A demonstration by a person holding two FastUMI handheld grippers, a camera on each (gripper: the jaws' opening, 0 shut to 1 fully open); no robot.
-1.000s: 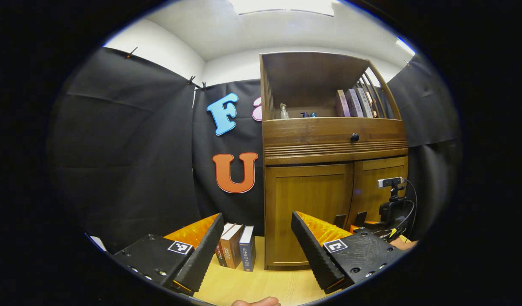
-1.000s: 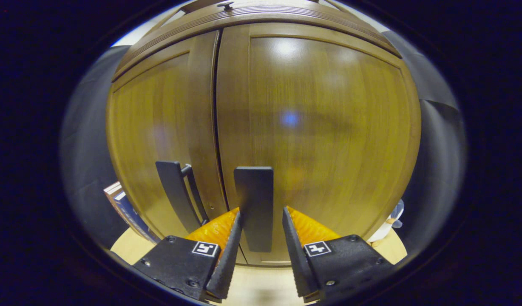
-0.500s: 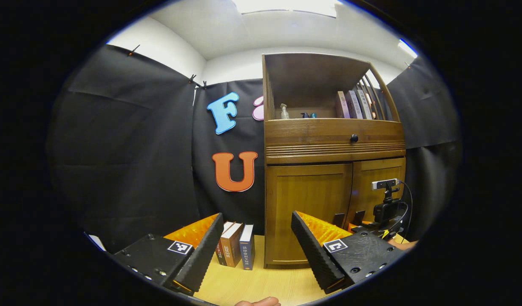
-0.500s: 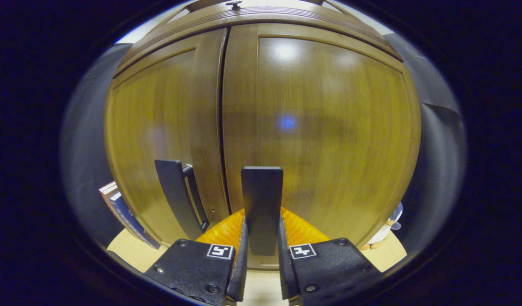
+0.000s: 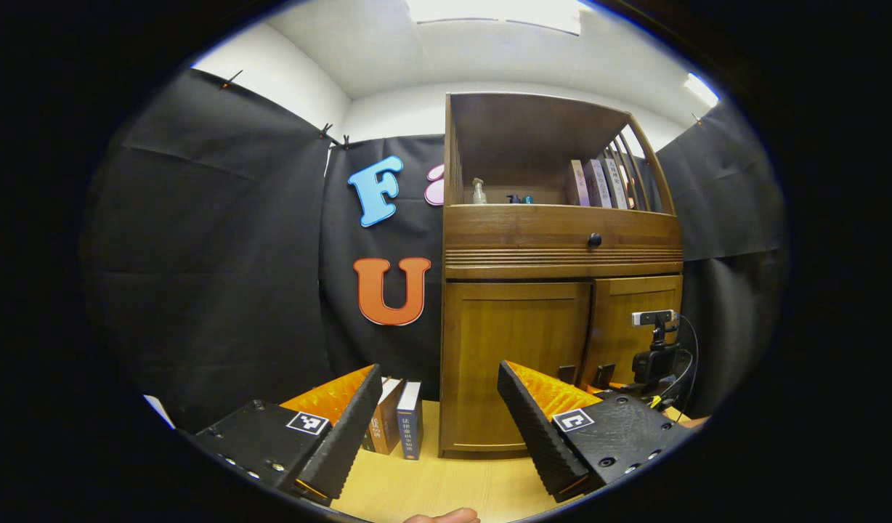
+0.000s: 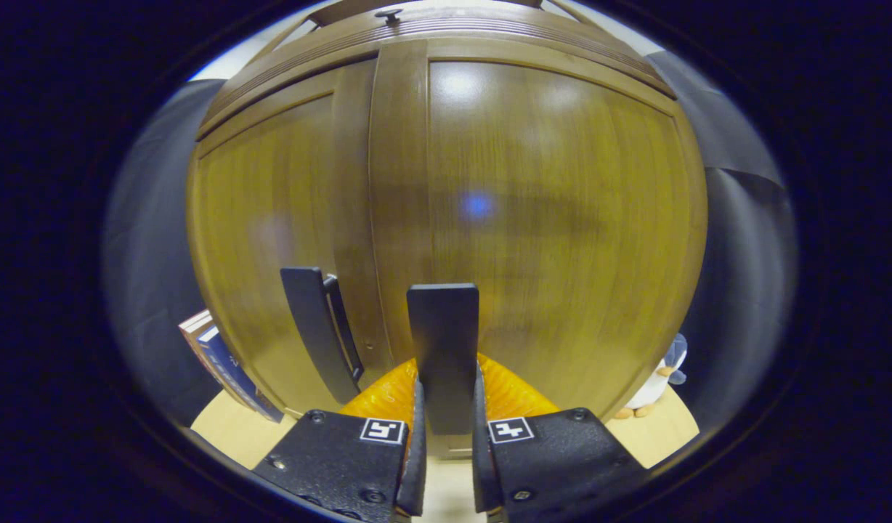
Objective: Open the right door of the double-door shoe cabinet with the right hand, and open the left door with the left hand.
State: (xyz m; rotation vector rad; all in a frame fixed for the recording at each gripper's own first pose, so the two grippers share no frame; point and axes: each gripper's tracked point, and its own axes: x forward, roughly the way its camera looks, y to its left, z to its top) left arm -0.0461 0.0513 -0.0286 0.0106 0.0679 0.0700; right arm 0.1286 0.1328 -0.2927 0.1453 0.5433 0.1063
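At the cabinet front, right hand-held gripper (image 6: 446, 436) clamping right door handle (image 6: 443, 349) (doors closed), left hand-held gripper (image 5: 439, 414) open, well back.

Brown wooden double-door shoe cabinet (image 5: 519, 363) stands upright on my pale wood table (image 5: 446, 487). Its left wooden door (image 6: 272, 240) is shut, its dark flat upright handle (image 6: 317, 330) free. Its right wooden door (image 6: 555, 218) looks barely ajar; its dark flat handle (image 6: 444, 349) is clamped in my right gripper (image 6: 444, 465).
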